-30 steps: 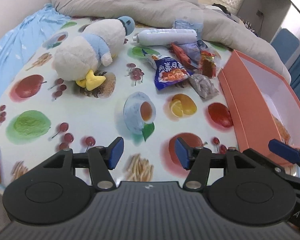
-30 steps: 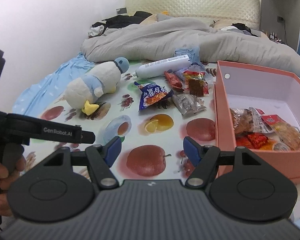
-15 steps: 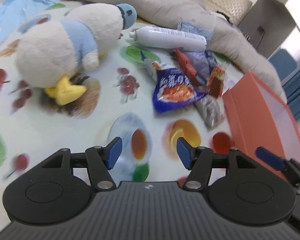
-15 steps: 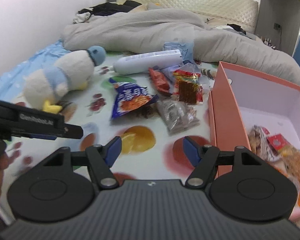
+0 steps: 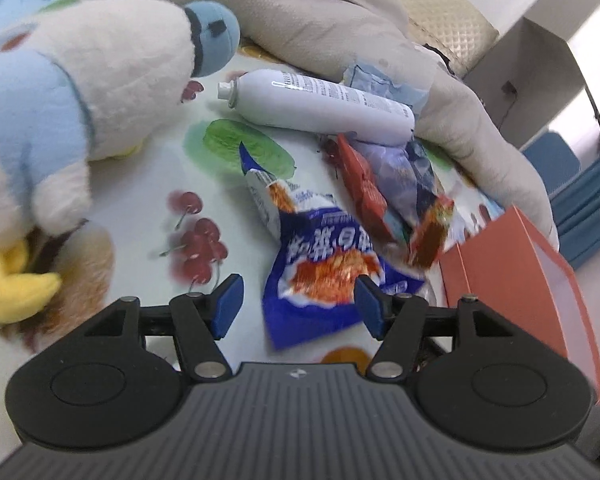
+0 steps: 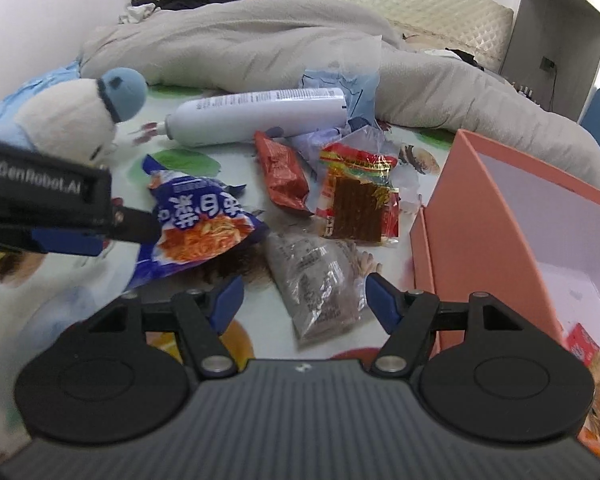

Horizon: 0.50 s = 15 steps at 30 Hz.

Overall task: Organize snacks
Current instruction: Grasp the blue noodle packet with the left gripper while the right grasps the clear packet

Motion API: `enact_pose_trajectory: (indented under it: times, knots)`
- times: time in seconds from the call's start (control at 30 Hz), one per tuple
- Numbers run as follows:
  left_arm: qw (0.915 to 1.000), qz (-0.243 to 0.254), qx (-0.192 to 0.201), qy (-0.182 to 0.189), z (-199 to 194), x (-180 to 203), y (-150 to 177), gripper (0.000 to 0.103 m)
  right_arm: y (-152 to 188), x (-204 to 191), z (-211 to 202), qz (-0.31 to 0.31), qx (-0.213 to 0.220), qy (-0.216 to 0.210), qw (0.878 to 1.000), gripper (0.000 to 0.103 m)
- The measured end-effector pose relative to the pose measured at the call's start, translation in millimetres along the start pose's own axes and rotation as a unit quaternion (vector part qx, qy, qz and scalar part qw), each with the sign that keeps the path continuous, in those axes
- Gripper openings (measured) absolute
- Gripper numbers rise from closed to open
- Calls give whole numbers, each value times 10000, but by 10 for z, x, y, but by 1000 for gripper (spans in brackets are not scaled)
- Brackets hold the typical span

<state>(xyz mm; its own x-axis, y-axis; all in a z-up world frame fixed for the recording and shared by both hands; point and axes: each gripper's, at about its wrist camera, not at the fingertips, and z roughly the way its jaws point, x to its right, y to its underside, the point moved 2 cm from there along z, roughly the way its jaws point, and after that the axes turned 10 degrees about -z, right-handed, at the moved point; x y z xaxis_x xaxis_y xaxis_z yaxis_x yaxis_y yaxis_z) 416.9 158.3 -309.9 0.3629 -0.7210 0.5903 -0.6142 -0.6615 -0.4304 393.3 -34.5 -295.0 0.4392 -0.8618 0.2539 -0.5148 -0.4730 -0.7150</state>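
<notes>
A blue snack bag (image 5: 320, 272) lies on the fruit-print sheet, just ahead of and between the pads of my left gripper (image 5: 299, 306). Its jaws are opening and do not touch the bag. My right gripper (image 6: 305, 304) stands open over a grey see-through packet (image 6: 316, 280), with the pads clear of it. Behind lie a red packet (image 6: 282, 176) and a packet of brown strips (image 6: 356, 204). The orange box (image 6: 480, 240) stands to the right with snacks (image 6: 588, 348) inside. In the right wrist view one of the left gripper's fingers (image 6: 136, 226) reaches the blue bag (image 6: 196, 224).
A white spray can (image 6: 256, 116) lies behind the snacks. A white and blue plush toy (image 5: 80, 100) fills the left side. A grey duvet (image 6: 260, 52) is heaped along the back. The orange box wall (image 5: 520, 292) stands close on the right.
Both grippers have moved forward and down toward the snack pile, which now looks much larger. The left jaws stand a little wider. The right jaws look the same.
</notes>
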Motion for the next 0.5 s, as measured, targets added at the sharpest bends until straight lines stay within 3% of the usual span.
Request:
enact_pose_trajectory:
  times: [0.23,0.43,0.5]
  knots:
    - [9990,-399,57,195,261,17,-151,76,-8,121,263,353,5,0,9994,70]
    - [9995,-284,93,73,438,101,-190,77,23,135,419,254,-125,-82,9996,76]
    - [9998,-157,136,69,479,155,-187,83,38,131,444,227,-161,-102,9996,76]
